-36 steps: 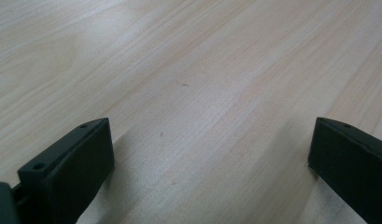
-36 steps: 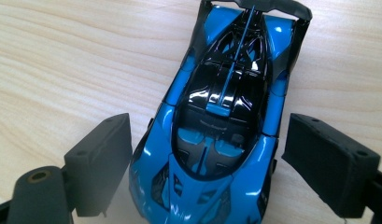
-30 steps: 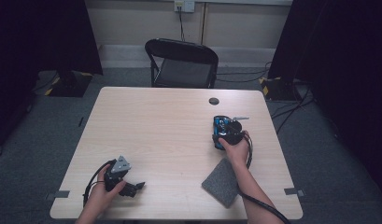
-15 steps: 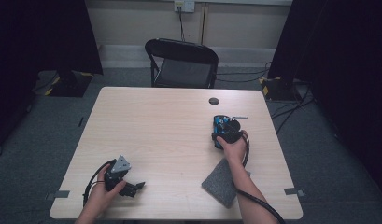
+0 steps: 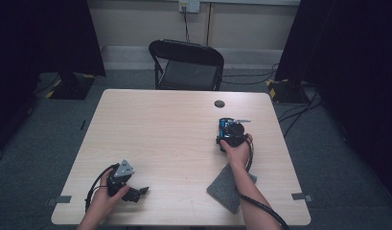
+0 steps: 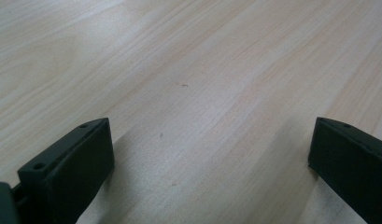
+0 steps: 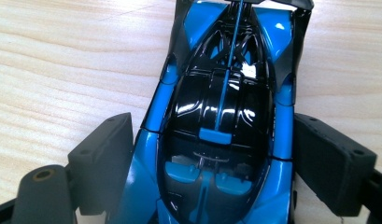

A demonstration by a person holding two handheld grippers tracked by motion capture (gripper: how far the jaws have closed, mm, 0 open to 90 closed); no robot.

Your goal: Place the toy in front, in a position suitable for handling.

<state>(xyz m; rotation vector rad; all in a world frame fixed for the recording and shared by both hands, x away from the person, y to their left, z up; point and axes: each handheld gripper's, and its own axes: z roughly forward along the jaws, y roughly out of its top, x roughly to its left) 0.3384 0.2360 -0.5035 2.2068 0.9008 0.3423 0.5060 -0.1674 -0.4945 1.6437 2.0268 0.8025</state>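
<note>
A pale wooden table [image 5: 174, 124] fills the centre of the high view, a grey felt pad [image 5: 227, 188] lying at its lower right edge. Right of centre, the right gripper [image 7: 212, 154] pinches a blue-and-black toy race car [image 7: 221, 116] by its flanks. At lower left, the left gripper [image 6: 212, 154] rests spread wide, holding nothing.

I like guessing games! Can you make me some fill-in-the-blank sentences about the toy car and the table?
1. The toy car is black and ____.
2. The toy car sits between the jaws of the ____ tool.
3. Behind the table stands a black folding ____.
4. The grey cloth lies near the person's ____ forearm.

Missing words: blue; right; chair; right
</note>
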